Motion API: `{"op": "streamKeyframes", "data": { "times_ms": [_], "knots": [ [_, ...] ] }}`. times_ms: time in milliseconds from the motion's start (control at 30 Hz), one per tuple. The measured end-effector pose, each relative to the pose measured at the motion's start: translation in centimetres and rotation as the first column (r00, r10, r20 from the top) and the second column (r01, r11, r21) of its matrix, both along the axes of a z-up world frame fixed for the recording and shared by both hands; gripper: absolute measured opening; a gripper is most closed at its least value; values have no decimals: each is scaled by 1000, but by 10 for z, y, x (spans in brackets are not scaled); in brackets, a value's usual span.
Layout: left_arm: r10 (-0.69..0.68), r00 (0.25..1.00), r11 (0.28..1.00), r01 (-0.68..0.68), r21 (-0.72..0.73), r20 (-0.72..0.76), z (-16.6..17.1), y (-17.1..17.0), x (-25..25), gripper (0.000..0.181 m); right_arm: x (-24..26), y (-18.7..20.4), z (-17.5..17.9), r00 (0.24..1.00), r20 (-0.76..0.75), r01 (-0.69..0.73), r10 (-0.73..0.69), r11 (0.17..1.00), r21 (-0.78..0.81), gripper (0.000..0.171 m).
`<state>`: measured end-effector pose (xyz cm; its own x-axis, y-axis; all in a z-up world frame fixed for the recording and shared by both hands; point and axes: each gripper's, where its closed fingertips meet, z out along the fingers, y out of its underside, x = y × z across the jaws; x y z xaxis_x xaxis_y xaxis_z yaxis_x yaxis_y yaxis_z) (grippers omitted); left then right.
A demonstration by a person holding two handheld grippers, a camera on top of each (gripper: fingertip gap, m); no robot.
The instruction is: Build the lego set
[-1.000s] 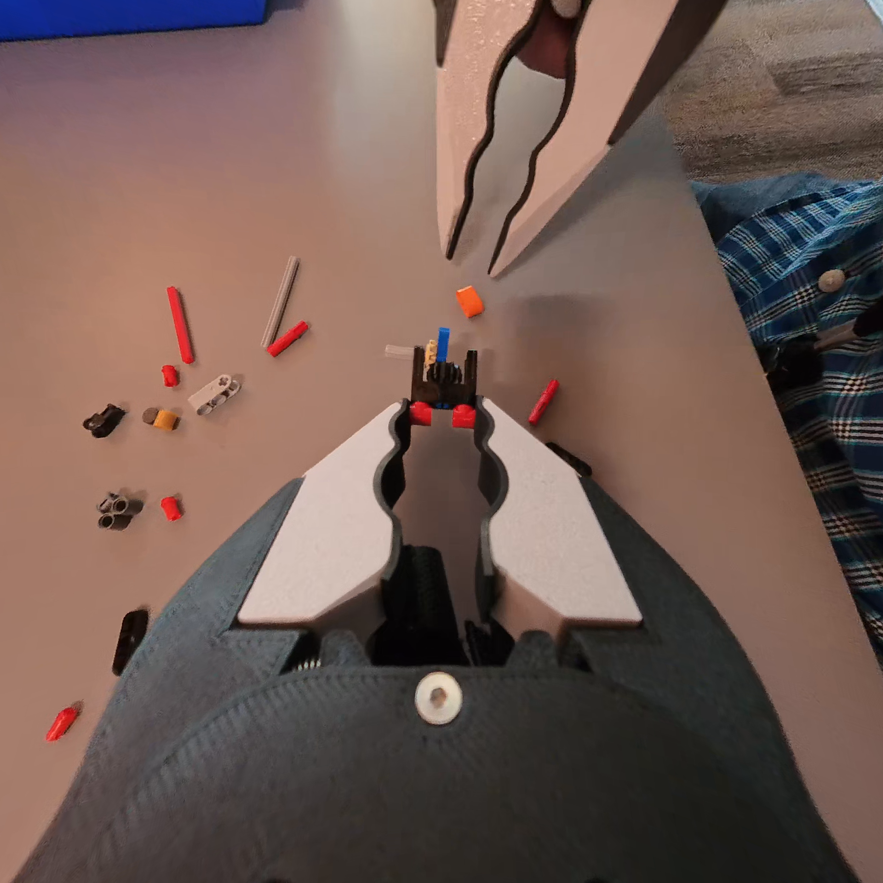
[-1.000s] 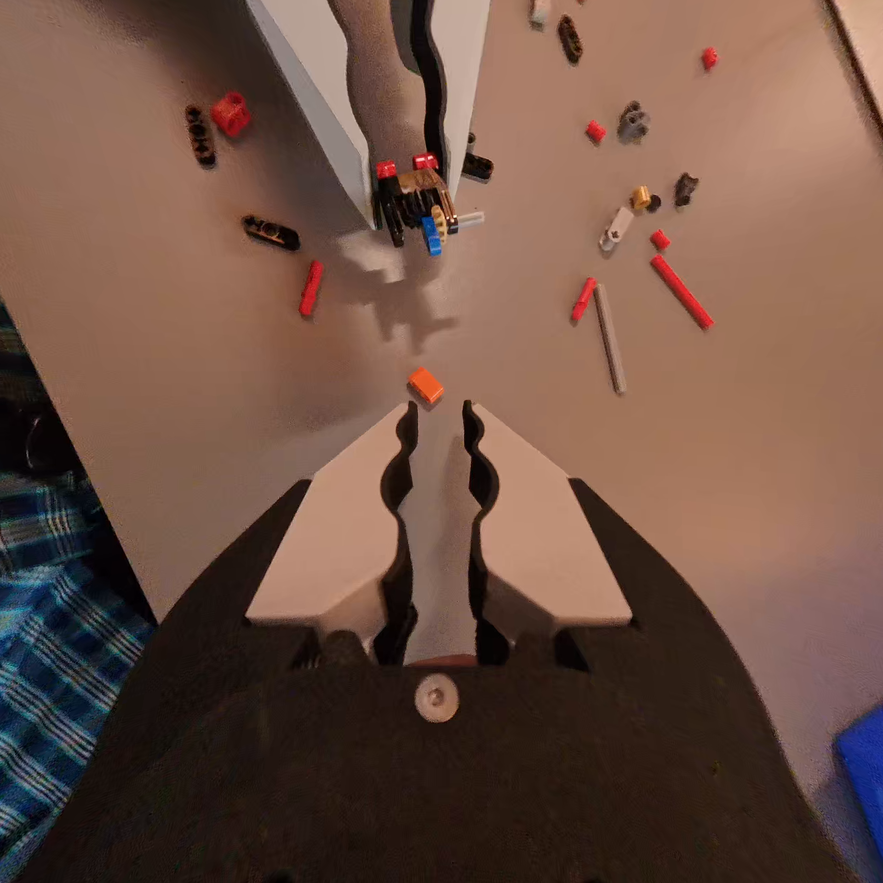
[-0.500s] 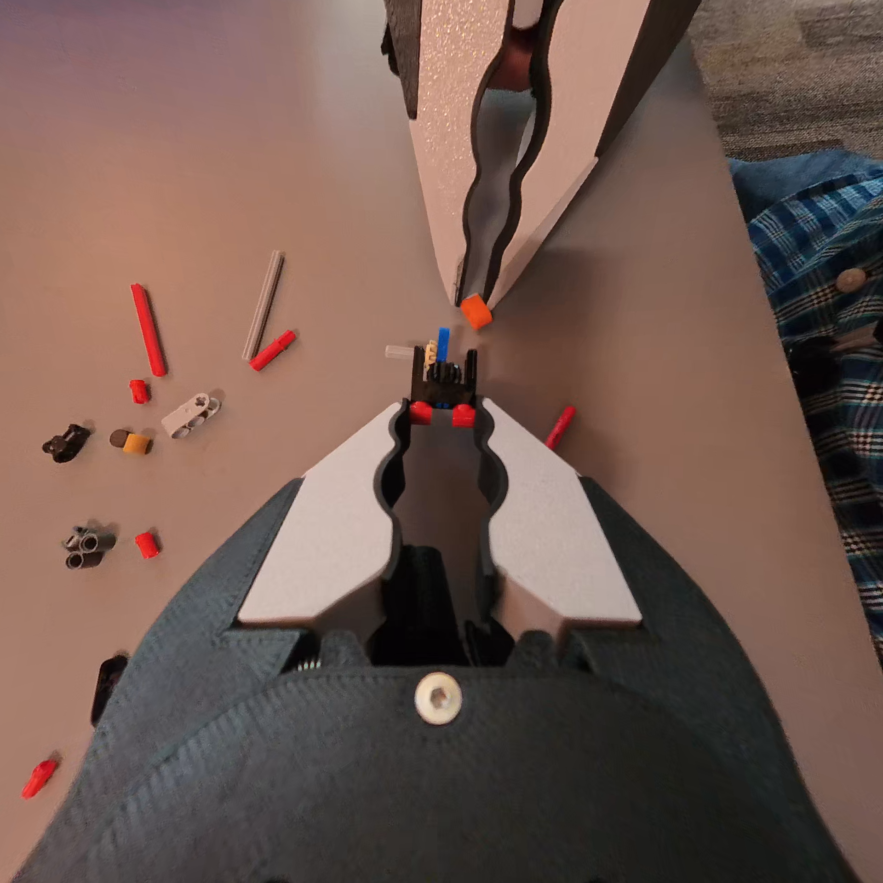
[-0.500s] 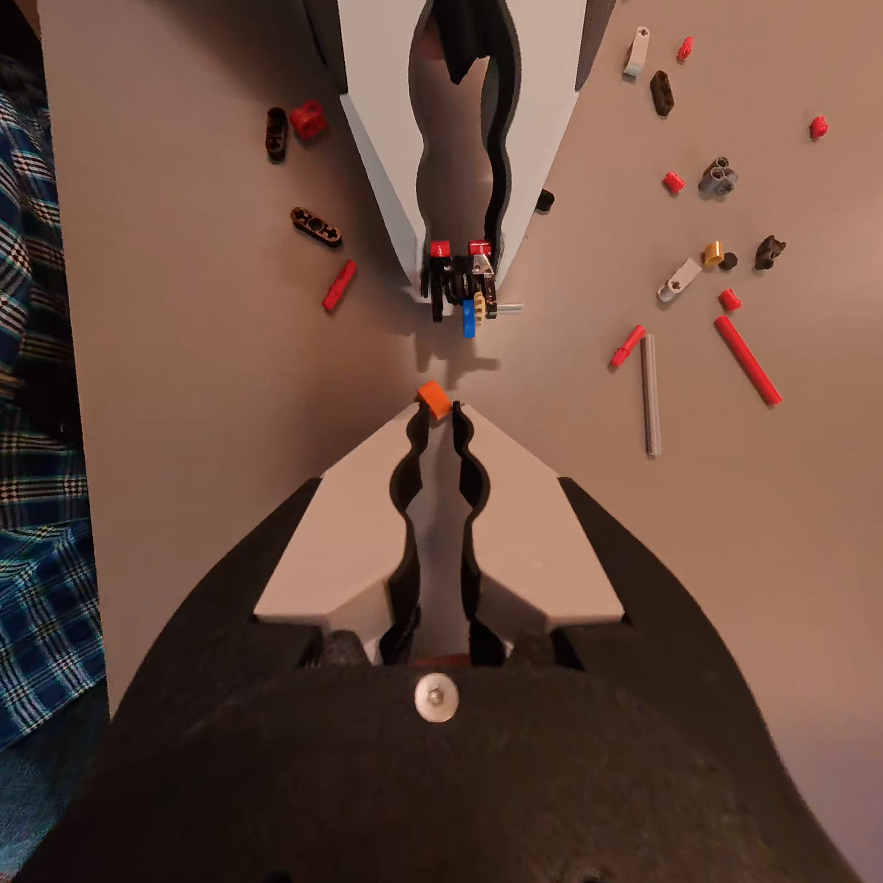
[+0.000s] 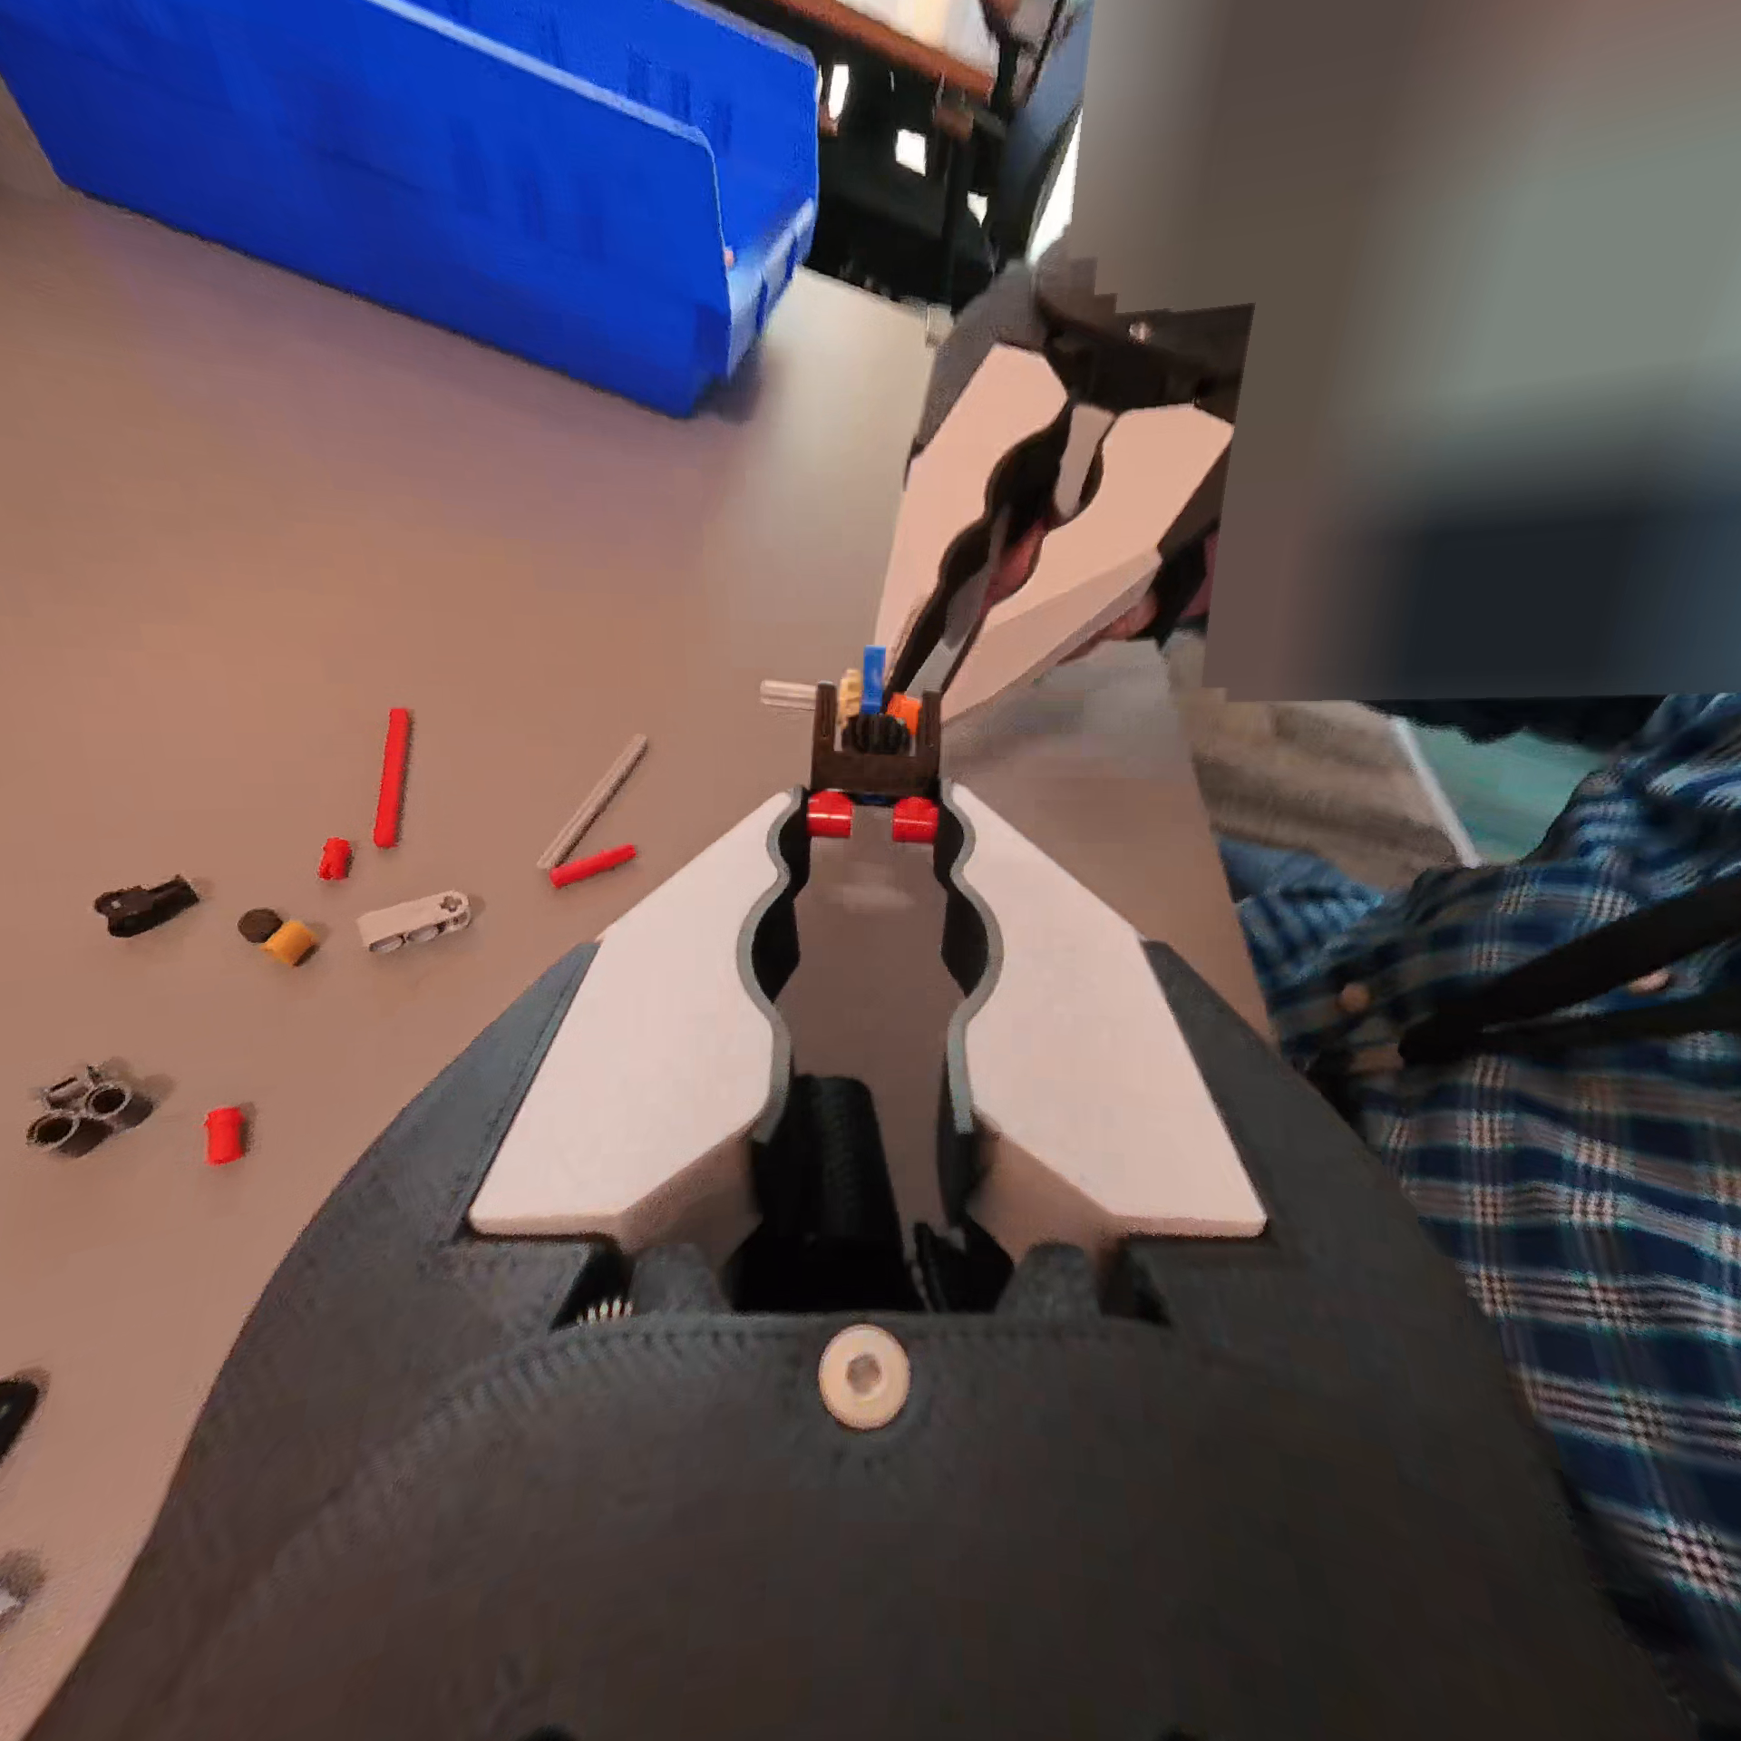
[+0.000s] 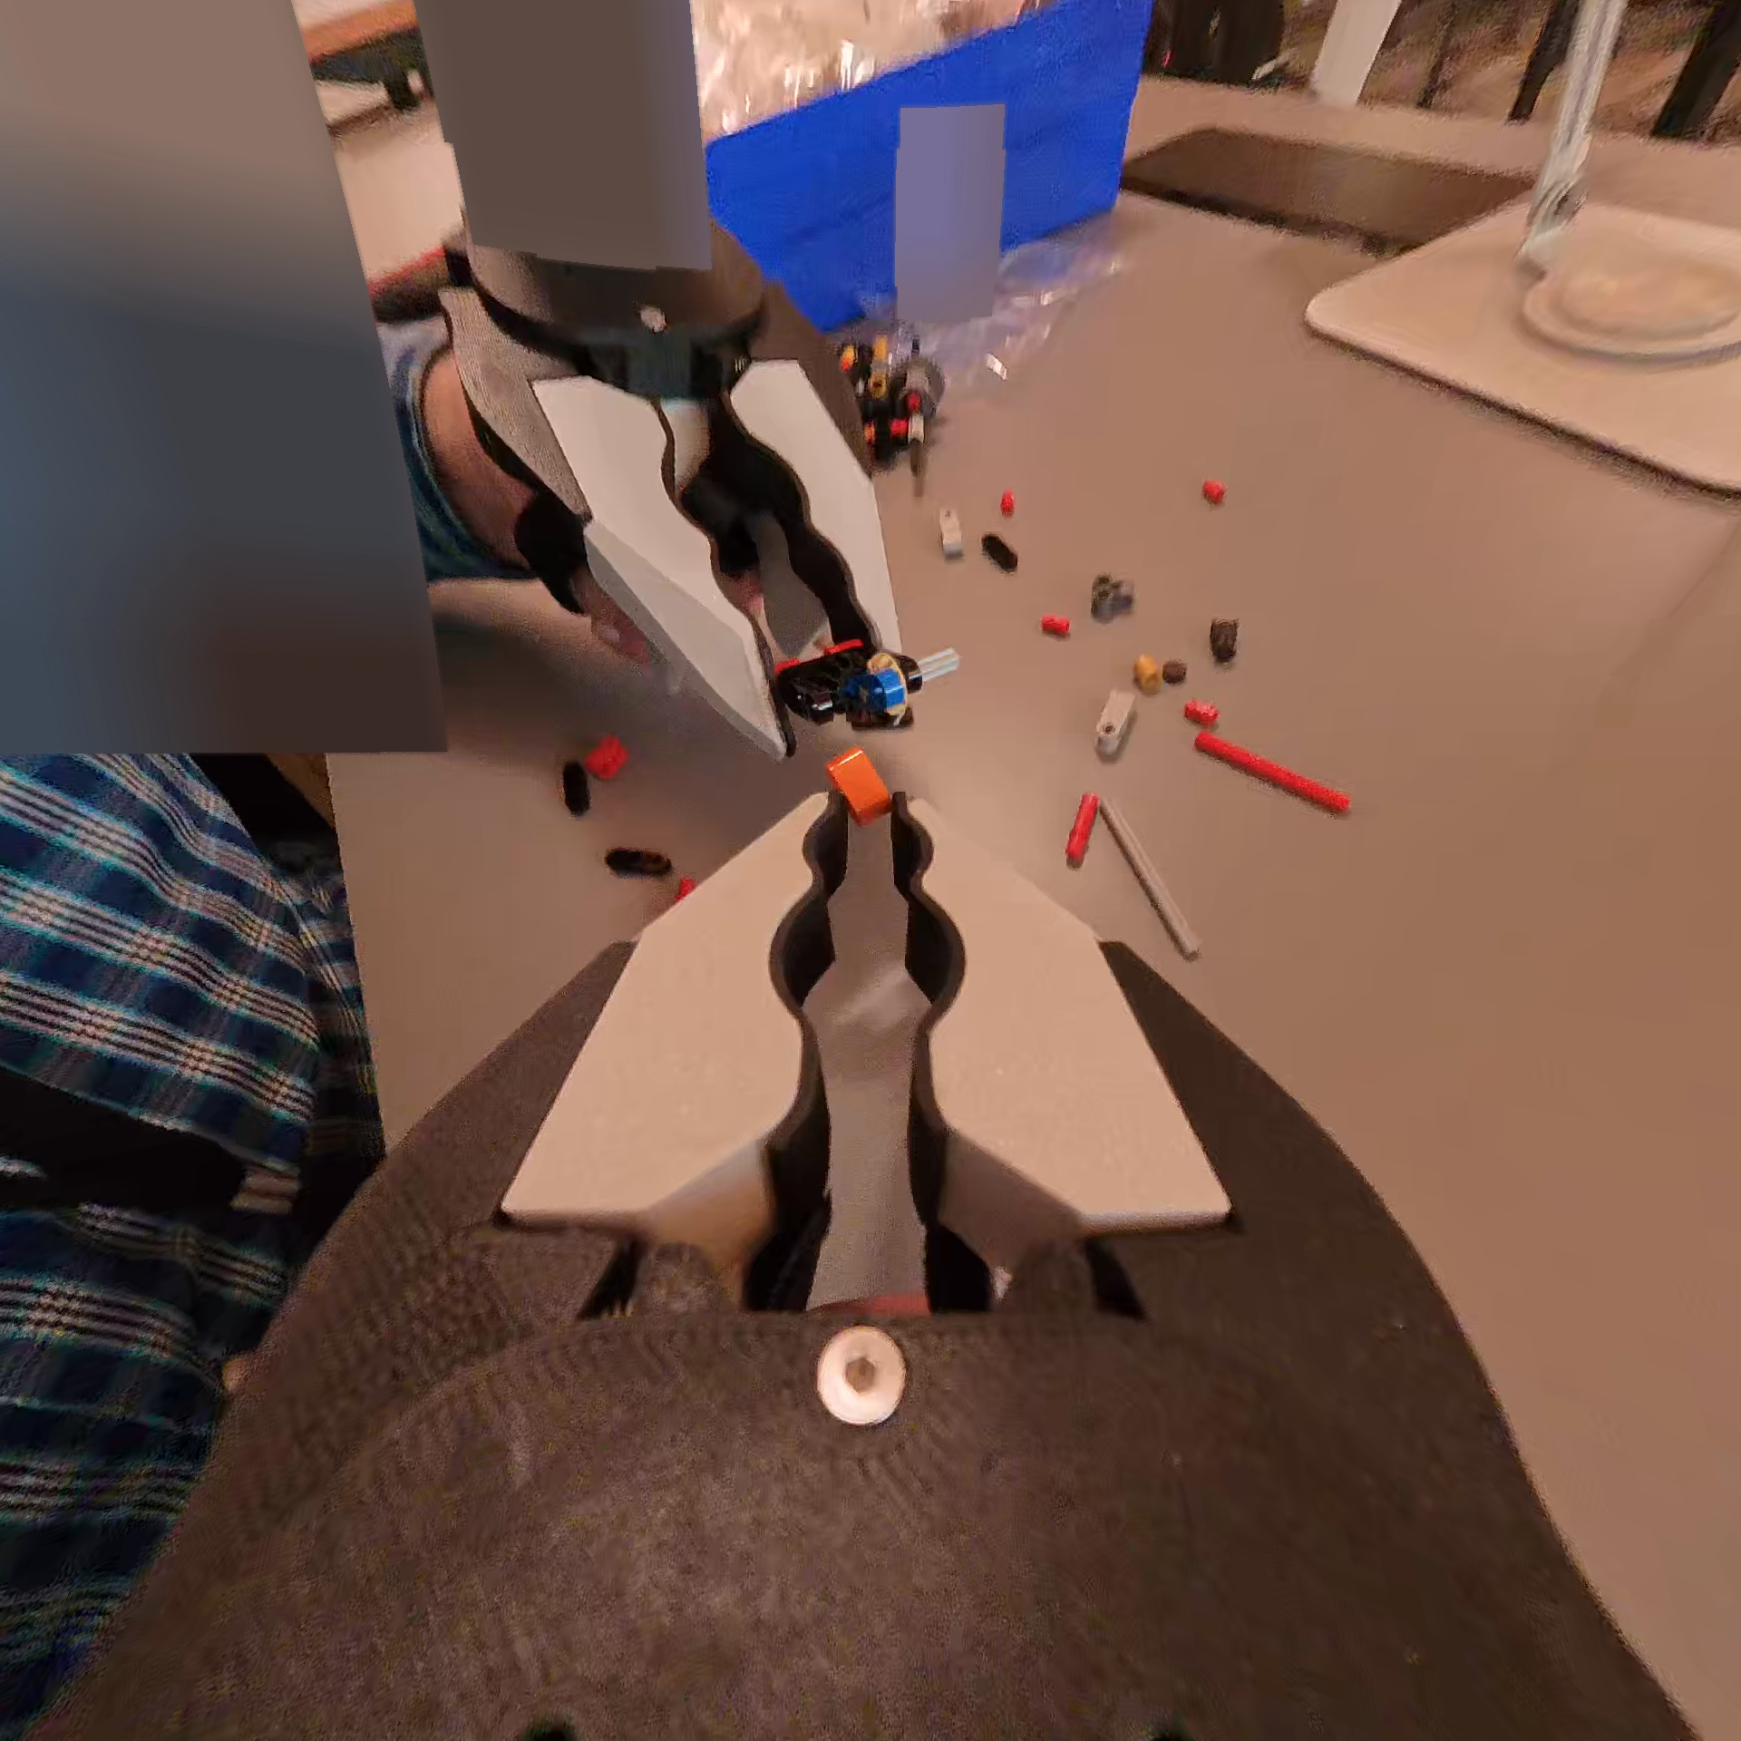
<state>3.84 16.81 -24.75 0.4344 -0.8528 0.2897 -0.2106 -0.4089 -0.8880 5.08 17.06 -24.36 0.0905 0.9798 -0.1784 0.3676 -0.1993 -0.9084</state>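
My left gripper (image 5: 871,812) is shut on a small lego assembly (image 5: 874,754): a black frame with red pins, a dark gear, a blue pin, a tan piece and a pale axle. It is held above the table. My right gripper (image 6: 862,801) is shut on a small orange piece (image 6: 857,785) at its fingertips. In the left wrist view the right gripper (image 5: 909,692) holds the orange piece (image 5: 903,707) right at the far side of the assembly. In the right wrist view the assembly (image 6: 853,686) hangs just beyond the orange piece, in the left gripper (image 6: 801,688).
Loose pieces lie on the grey table (image 5: 283,565): a long red axle (image 5: 391,777), a grey axle (image 5: 592,801), red pins, a grey connector (image 5: 414,920), black and tan bits. A blue bin (image 5: 424,179) stands behind. A second lego cluster (image 6: 890,396) sits by a plastic bag. A person's plaid sleeve (image 5: 1554,1083) is at the right. The grippers are tip to tip, or close to it. The left tips stand about 10 cm off the grey connector (image 5: 414,920). It turns up in the right wrist view (image 6: 1111,709) as well.
The right gripper closed on the orange piece, lifted it off the table and brought it to the assembly. Both grippers have tilted up, so the bin and room show.
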Motion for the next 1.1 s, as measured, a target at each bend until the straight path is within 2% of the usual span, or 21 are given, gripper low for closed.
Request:
{"op": "streamKeyframes", "data": {
  "times_ms": [300, 700, 1100],
  "knots": [
    [33, 989, 998, -40, 43, 143, 32, -2, 3, 25, -4, 3, 43, 994, -106, 11, -16, 999, -43, 6],
    [53, 977, 990, -78, 117, 207, 48, -6, 4, 25, -9, -7, 58, 995, -99, -1, -8, 996, -94, 6],
    [-4, 932, 974, -79, 215, 361, 80, -7, -1, 25, -19, -10, 91, 997, -74, -8, 5, 999, -39, 7]
  ]
}}
